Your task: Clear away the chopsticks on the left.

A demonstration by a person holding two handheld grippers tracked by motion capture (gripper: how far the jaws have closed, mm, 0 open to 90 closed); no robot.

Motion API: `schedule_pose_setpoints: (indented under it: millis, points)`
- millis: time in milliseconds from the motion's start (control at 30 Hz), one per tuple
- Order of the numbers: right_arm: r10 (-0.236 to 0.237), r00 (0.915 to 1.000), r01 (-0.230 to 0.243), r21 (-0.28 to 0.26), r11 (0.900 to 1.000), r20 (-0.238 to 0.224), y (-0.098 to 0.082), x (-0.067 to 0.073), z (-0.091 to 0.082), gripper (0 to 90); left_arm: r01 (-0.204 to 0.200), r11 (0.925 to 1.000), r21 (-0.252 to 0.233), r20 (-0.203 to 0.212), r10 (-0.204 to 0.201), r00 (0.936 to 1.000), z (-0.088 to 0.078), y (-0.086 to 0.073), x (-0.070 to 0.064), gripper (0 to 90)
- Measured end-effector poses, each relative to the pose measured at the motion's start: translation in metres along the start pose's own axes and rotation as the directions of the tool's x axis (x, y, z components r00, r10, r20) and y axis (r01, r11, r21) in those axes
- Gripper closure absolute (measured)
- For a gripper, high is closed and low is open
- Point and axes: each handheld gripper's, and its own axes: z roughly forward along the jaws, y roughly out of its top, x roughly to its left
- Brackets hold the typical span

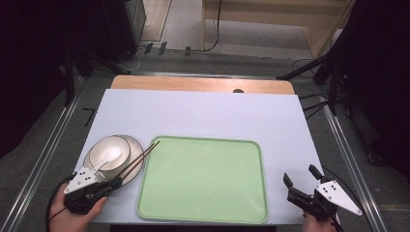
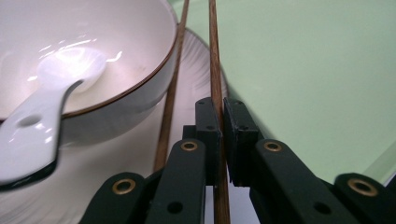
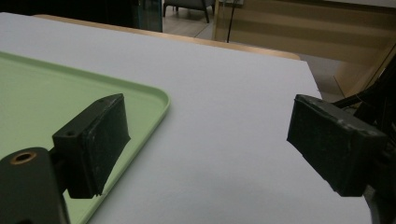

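Note:
A white bowl (image 1: 110,152) with a brown rim sits on a white plate (image 1: 137,146) at the table's front left, and a white spoon (image 1: 107,157) lies in it. Two brown chopsticks (image 1: 140,160) lean across the plate's right edge toward the green tray (image 1: 203,179). My left gripper (image 1: 115,183) is shut on one chopstick (image 2: 215,70); the other chopstick (image 2: 172,88) lies loose beside the bowl (image 2: 93,56). The spoon (image 2: 46,107) handle juts over the bowl's rim. My right gripper (image 1: 300,177) stands open over bare table right of the tray, with nothing between its fingers (image 3: 93,140).
The green tray (image 3: 37,93) holds nothing and takes up the front middle of the white table cover (image 1: 208,113). A wooden strip (image 1: 203,84) runs along the table's far edge. Black stands and cables stand on the floor around the table.

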Motion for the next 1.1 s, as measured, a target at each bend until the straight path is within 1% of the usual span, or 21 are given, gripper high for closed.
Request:
schedule_pose_setpoints:
  millis: [67, 167, 333, 367, 467, 600, 700, 900, 1100]
  points:
    - [0.001, 1.0000, -0.001, 0.000, 1.000, 0.001, 0.000, 0.000, 0.000, 12.7, 0.013, 0.9998, -0.018, 0.018, -0.013, 0.9998, 0.004, 0.002, -0.008, 85.3]
    - [0.002, 1.0000, -0.002, 0.000, 1.000, 0.002, 0.000, 0.000, 0.000, 12.7, 0.009, 0.9998, -0.019, 0.037, -0.009, 0.9993, 0.016, 0.006, -0.023, 85.3]
    - [-0.001, 1.0000, 0.001, -0.002, 1.000, 0.002, 0.000, 0.000, 0.000, 12.7, 0.017, 0.9999, 0.000, 0.090, -0.017, 0.9958, 0.041, 0.011, -0.046, 85.3]
    - [0.000, 1.0000, 0.000, 0.000, 1.000, 0.002, 0.000, 0.000, 0.000, 12.7, 0.020, 0.9998, 0.005, 0.102, -0.021, 0.9946, 0.045, 0.013, -0.050, 85.3]
    - [-0.001, 1.0000, 0.001, 0.000, 1.000, 0.000, 0.000, 0.000, 0.000, 12.7, 0.029, 0.9994, 0.020, 0.119, -0.031, 0.9925, 0.059, 0.015, -0.058, 85.3]
    - [0.002, 1.0000, -0.002, 0.000, 1.000, 0.000, 0.000, 0.000, 0.000, 12.7, 0.042, 0.9983, 0.040, 0.137, -0.047, 0.9894, 0.075, 0.016, -0.065, 85.3]
    - [0.003, 1.0000, -0.003, 0.000, 1.000, 0.000, 0.000, -0.001, 0.000, 12.7, 0.035, 0.9981, 0.052, 0.132, -0.041, 0.9905, 0.081, 0.015, -0.068, 85.3]
    - [0.005, 1.0000, -0.005, -0.001, 1.000, 0.001, 0.000, -0.002, 0.000, 12.7, 0.040, 0.9969, 0.067, 0.116, -0.048, 0.9921, 0.086, 0.010, -0.068, 85.2]
    - [-0.001, 1.0000, 0.001, -0.003, 1.000, 0.002, 0.000, -0.001, 0.000, 12.7, 0.029, 0.9964, 0.079, 0.100, -0.037, 0.9943, 0.088, 0.008, -0.069, 84.9]
